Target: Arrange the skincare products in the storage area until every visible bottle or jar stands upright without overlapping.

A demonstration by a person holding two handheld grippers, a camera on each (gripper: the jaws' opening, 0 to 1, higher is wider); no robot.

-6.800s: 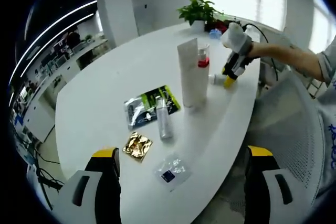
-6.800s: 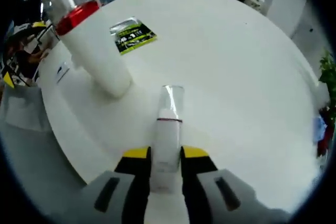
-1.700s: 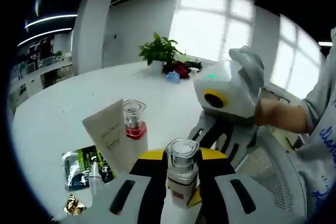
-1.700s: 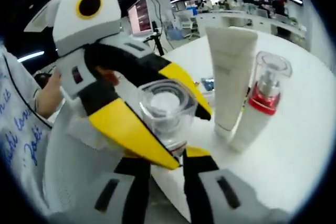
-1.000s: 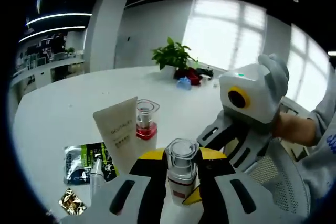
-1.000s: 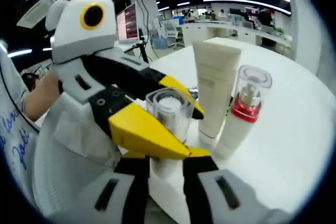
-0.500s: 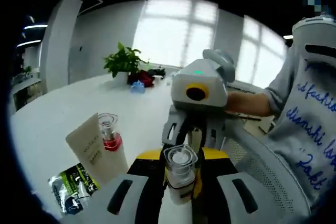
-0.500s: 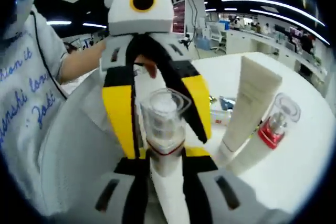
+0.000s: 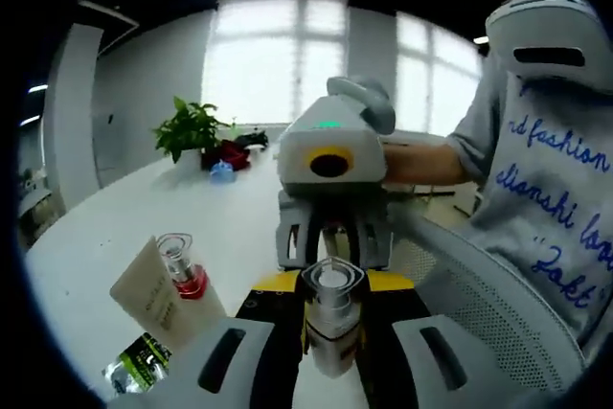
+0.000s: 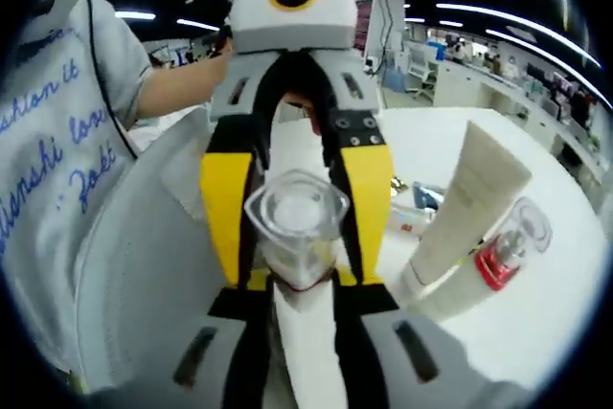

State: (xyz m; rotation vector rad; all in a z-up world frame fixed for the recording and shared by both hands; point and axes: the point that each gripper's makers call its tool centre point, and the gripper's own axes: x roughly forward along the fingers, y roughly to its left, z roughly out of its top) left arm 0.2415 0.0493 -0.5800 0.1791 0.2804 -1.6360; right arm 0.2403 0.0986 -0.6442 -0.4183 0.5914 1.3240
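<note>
Left gripper view: the left claw (image 9: 330,308) rises from the bottom edge, its two yellow-tipped jaws closed against a small pump bottle (image 9: 331,318) with a clear cap, held upright above the worktop (image 9: 239,222). Directly facing it, the right claw (image 9: 332,237) points back toward the camera, and its grey jaws reach the same bottle from the far side. A hand (image 9: 417,162) and grey sleeve run off to the right behind it. Lower left, a cream tube (image 9: 158,296) stands on its cap, leaning, and touches a red-collared pump bottle (image 9: 180,270) just behind it. A green sachet (image 9: 139,367) lies flat near the bottom edge. A potted plant (image 9: 190,131) sits at the far end of the worktop.

Right gripper view: the right claw (image 10: 302,299) grips the white body of the small pump bottle (image 10: 295,237), clear cap toward the camera. The left claw (image 10: 297,208) comes down from above, its yellow jaws flanking the cap on either side; both claws hold the one bottle, nose to nose. A hand (image 10: 206,72) holds the left claw near its top. On the right, the cream tube (image 10: 455,227) leans beside the red-collared pump bottle (image 10: 498,261) on the worktop (image 10: 536,332)
</note>
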